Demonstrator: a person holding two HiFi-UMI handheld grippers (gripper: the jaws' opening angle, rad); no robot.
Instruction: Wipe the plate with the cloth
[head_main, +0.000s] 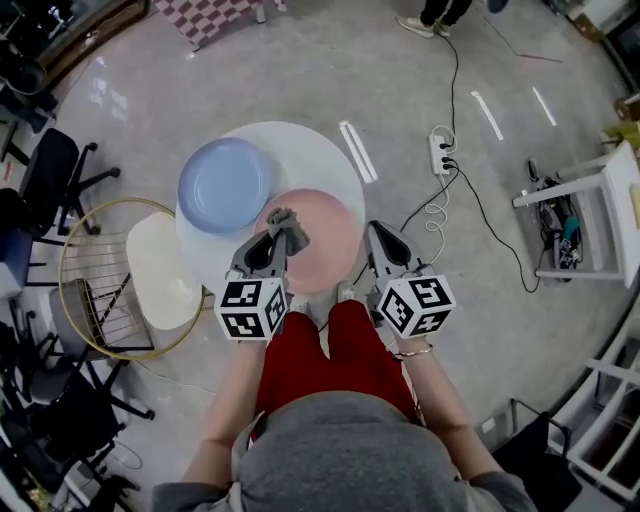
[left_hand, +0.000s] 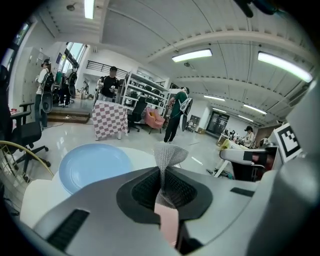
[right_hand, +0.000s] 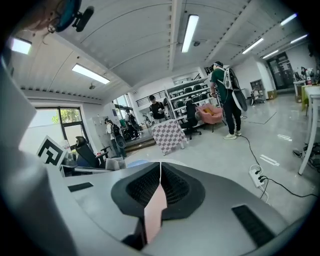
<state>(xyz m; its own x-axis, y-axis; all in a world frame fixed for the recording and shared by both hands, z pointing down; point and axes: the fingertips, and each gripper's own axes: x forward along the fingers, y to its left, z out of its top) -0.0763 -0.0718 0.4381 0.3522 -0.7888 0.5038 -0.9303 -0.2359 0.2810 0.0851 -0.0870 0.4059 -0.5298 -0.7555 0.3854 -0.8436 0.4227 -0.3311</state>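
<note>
A pink plate (head_main: 325, 255) lies on the near side of a round white table (head_main: 325, 150). My left gripper (head_main: 283, 234) hovers over the plate's left part, shut on a grey knitted cloth (head_main: 290, 226). In the left gripper view the cloth (left_hand: 170, 155) sticks up from between the jaws of the left gripper (left_hand: 162, 176), with pink plate (left_hand: 168, 222) showing below. My right gripper (head_main: 376, 232) sits at the plate's right rim, shut; a sliver of pink plate (right_hand: 156, 210) shows between the jaws of the right gripper (right_hand: 160, 172).
A light-blue plate (head_main: 224, 184) rests on the table's far left, also in the left gripper view (left_hand: 92, 165). A white chair with a gold wire frame (head_main: 160, 270) stands to the left. A power strip (head_main: 441, 152) with cables lies on the floor right; a white stand (head_main: 600, 190) is further right.
</note>
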